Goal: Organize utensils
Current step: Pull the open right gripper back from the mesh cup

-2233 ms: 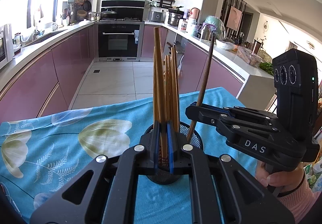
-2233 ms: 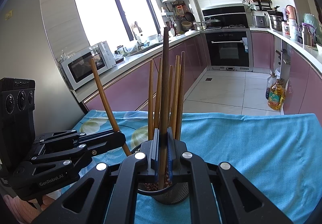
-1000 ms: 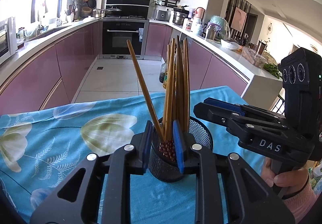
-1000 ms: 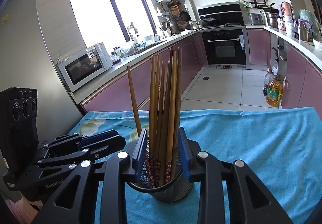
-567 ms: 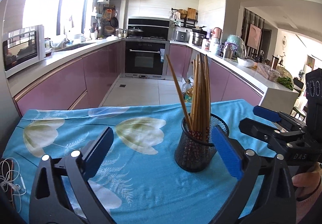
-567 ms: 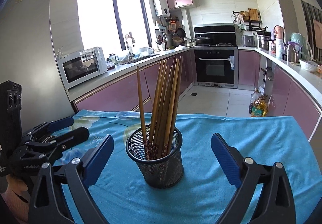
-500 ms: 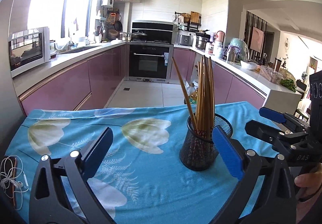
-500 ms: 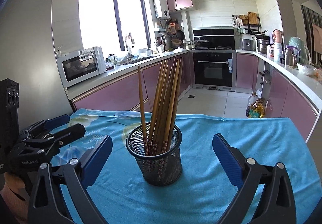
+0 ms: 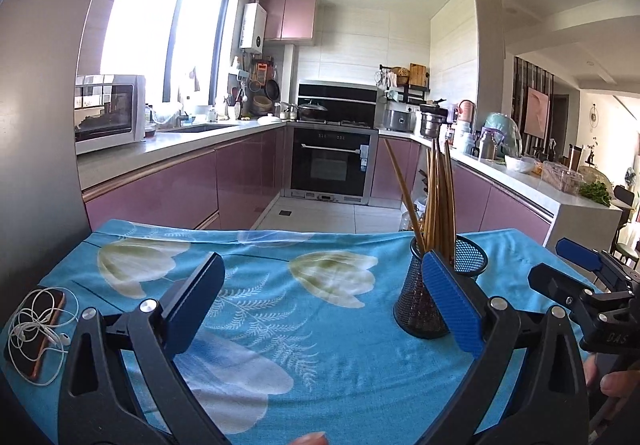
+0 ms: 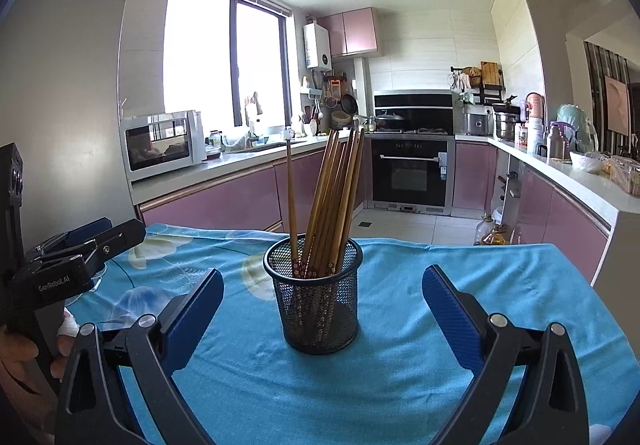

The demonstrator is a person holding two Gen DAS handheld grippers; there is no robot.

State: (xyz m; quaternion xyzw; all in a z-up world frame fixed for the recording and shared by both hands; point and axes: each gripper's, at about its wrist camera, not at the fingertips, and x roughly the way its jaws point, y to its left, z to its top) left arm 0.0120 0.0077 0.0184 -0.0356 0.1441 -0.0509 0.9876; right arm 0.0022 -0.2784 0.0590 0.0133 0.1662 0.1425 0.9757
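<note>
A black mesh cup (image 10: 318, 301) stands upright on the blue flowered tablecloth (image 10: 400, 377), with several wooden chopsticks (image 10: 332, 201) standing in it. One chopstick leans apart to the left of the bundle. My right gripper (image 10: 320, 309) is open, pulled back, with the cup between and beyond its blue pads and nothing touching them. In the left wrist view the cup (image 9: 424, 297) sits at the right, partly behind the right pad (image 9: 452, 305); the chopsticks (image 9: 438, 197) rise from it. My left gripper (image 9: 320, 305) is open and empty. The other gripper (image 9: 592, 297) shows at the far right.
A phone with white earphones (image 9: 36, 329) lies at the cloth's left edge. The left gripper body (image 10: 60, 269) and a hand fill the left of the right wrist view. Behind the table is a kitchen with purple cabinets, an oven (image 10: 410, 169) and counters.
Both grippers opened wide, let go of their chopsticks into the cup, and drew back from it. The left view has swung leftward, so the cup now sits to the right.
</note>
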